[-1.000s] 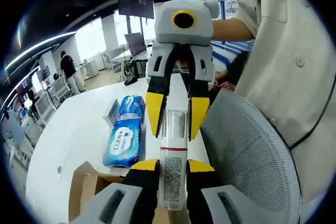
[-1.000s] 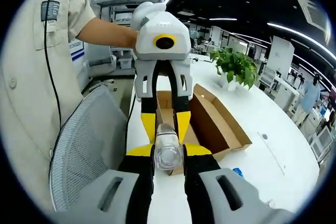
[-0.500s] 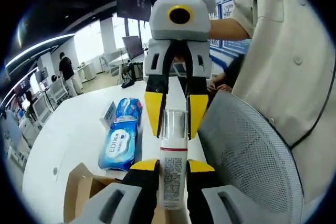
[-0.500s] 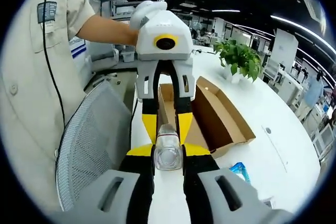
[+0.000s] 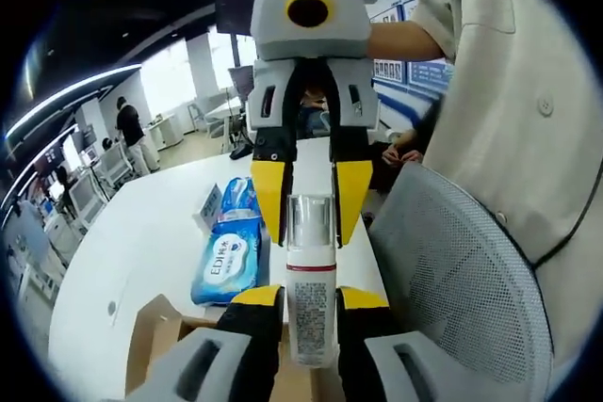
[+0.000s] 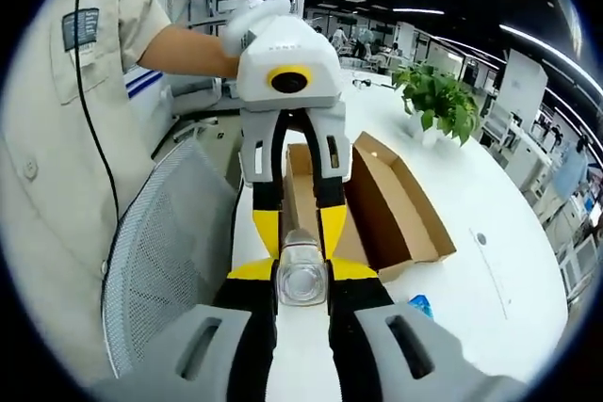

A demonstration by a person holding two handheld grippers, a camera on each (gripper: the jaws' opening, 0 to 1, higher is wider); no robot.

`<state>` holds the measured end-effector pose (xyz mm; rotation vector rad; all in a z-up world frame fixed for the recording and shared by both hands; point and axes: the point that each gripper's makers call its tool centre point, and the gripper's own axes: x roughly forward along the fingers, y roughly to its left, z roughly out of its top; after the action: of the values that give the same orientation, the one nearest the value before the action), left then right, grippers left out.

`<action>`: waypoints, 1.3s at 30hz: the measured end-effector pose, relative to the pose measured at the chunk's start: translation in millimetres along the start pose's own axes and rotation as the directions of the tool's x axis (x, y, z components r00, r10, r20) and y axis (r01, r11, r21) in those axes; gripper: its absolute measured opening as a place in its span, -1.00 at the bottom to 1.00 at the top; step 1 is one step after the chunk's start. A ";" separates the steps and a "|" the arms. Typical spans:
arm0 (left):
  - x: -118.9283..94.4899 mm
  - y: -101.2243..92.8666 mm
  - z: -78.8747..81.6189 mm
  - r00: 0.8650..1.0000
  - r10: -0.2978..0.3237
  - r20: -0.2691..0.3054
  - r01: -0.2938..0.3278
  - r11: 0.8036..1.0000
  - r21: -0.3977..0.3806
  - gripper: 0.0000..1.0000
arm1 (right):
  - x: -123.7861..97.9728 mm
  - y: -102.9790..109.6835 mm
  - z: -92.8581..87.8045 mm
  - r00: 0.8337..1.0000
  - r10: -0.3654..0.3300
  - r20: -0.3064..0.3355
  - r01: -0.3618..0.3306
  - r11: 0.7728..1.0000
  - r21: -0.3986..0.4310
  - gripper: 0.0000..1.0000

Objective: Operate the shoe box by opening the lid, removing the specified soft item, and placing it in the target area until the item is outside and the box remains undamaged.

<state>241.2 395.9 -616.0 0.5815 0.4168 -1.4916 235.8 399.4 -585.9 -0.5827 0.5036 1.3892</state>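
A white bottle point(image 5: 311, 313) with a printed label, a red band and a clear cap point(image 5: 310, 218) is held above the table between both grippers. My left gripper point(image 5: 311, 297) is shut on its labelled body. My right gripper point(image 5: 309, 220) comes in from above, its yellow fingers pressed on the clear cap. In the right gripper view the cap end point(image 6: 301, 281) faces the camera inside my right gripper point(image 6: 301, 272), and the left gripper point(image 6: 300, 230) grips the bottle just behind it. The brown shoe box point(image 6: 400, 209) lies open on the white table, its corner point(image 5: 151, 336) below the left gripper.
Two blue wipe packs point(image 5: 226, 265) lie on the white table point(image 5: 141, 242) beyond the box. A grey mesh chair back point(image 5: 452, 280) stands close beside the grippers, with a person in a beige shirt point(image 5: 509, 91) behind it. A potted plant point(image 6: 438, 101) stands at the table's far side.
Both views have shifted a little with the hands. The right gripper looms slightly larger and higher in the left gripper view. Both holds on the bottle are unchanged.
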 end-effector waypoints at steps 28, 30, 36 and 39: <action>-31.9 32.4 -2.1 0.970 0.241 0.033 -0.226 0.942 -0.248 0.06 | -12.8 -29.5 0.8 0.998 0.013 -0.060 -0.016 0.999 -0.052 -0.67; -37.8 34.8 -5.7 0.964 0.265 0.036 -0.245 0.929 -0.277 0.10 | -14.5 -33.4 0.5 0.998 0.009 -0.065 -0.012 0.998 -0.056 -0.67; -55.2 38.1 -16.4 0.946 0.323 0.024 -0.298 0.897 -0.326 0.19 | -20.4 -48.2 -1.4 0.997 -0.004 -0.080 0.000 0.998 -0.060 -0.67; -63.0 37.5 -22.1 0.940 0.342 0.011 -0.318 0.885 -0.339 0.23 | -22.8 -55.8 -2.8 0.996 -0.011 -0.091 0.005 0.998 -0.065 -0.67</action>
<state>277.4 459.1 -592.2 0.3089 0.4763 -1.0786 288.5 375.7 -568.6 -0.7022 0.5307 1.3800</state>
